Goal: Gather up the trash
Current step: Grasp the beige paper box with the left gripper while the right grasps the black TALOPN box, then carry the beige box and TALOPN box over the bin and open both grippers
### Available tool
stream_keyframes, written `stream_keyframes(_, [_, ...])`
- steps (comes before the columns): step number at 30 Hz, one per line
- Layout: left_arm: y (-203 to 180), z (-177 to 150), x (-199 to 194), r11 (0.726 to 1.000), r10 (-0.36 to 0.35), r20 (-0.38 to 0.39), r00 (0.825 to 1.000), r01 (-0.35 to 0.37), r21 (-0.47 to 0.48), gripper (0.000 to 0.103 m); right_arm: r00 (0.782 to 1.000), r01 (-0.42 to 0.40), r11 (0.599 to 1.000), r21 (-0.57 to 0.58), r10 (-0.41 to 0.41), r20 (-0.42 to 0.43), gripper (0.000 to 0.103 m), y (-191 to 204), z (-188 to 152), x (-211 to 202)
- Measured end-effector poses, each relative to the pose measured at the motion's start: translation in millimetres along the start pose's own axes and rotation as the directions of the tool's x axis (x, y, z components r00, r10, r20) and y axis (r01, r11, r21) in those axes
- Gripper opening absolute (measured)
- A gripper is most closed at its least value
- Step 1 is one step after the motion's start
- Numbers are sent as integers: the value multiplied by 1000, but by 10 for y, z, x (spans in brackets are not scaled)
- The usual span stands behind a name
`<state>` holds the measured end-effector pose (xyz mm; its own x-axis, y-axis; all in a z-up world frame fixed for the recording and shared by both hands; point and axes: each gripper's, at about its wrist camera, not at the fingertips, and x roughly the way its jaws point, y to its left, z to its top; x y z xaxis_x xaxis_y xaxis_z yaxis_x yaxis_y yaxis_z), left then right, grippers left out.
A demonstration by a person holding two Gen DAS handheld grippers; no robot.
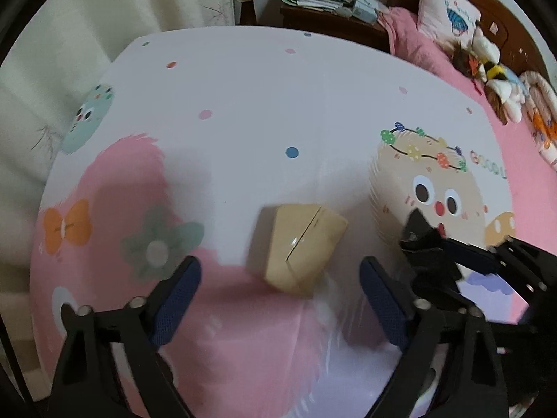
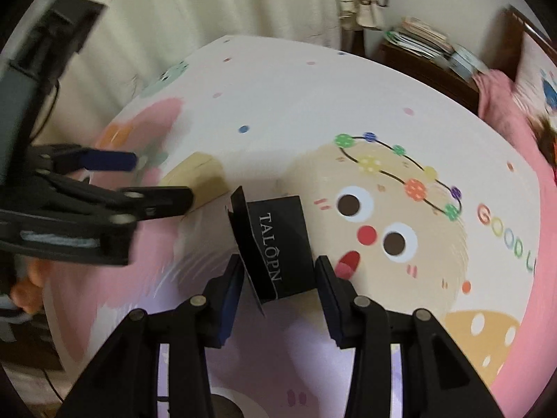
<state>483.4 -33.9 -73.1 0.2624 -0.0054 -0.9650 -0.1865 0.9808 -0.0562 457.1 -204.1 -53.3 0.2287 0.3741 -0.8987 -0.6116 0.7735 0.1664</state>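
Observation:
A tan cardboard box [image 1: 296, 247] lies on the cartoon-print tablecloth [image 1: 243, 104]. My left gripper [image 1: 281, 265] hangs open over it, one blue pad on each side of the box and a gap at both. In the right wrist view the same tan box [image 2: 202, 177] shows between the left gripper's fingers [image 2: 167, 198]. A black carton [image 2: 278, 244] printed TALOPN, one flap loose, is held at its near end by my right gripper [image 2: 278, 271], both pads against its sides. From the left wrist view the black carton [image 1: 423, 240] shows at the right.
Pale curtains [image 1: 104, 17] hang behind the table. A dark nightstand [image 1: 323, 17] stacked with books stands at the back. To the right is a bed with a pink cover [image 1: 435, 55], a pillow and plush toys [image 1: 494, 69]. A person's hand [image 2: 28, 278] holds the left gripper.

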Motion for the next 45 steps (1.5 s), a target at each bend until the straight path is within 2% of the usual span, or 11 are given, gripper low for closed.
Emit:
stream_keyframes(5, [-91,92,218,1000,7,-19,1000,-7,13,71,1000,-2,999,50,1,18,42,-58,-141,-56])
stream_keyframes(8, [-154,106,240,999,21,11,1000,-21,33,55,1000,-7,998,60,6,16,42,-71,-158,-14])
stream_keyframes(9, [-170,105,228,999,22,24,999,-23,40,45,1000,-5,998,63,4,17,42,-81,-183,-31])
stream_keyframes(15, [-173,4,146,1000,-2,50,999,2,7,45,999,-13,996,93,10,33,42,-62,-269,-107])
stream_keyframes(20, [-184,-251,-133,1000,-26,81,996,25,14,45,998,-21,994,108,15,53,42,86,-397,-236])
stream_keyframes(26, [-68,-702,-724,998,-57,140,988,53,28,45,997,-43,992,122,35,72,42,386,-614,-436])
stream_keyframes(30, [154,-1089,-1089,997,-78,169,982,73,32,45,996,-56,991,121,46,81,42,684,-820,-591])
stream_keyframes(38, [588,-2053,-1750,990,-141,212,967,131,60,44,992,-50,988,144,33,121,42,1488,-1370,-1022])
stream_keyframes(45, [942,-2869,-2046,976,-194,197,961,168,139,45,991,-19,977,215,-9,130,42,2351,-2042,-1275])
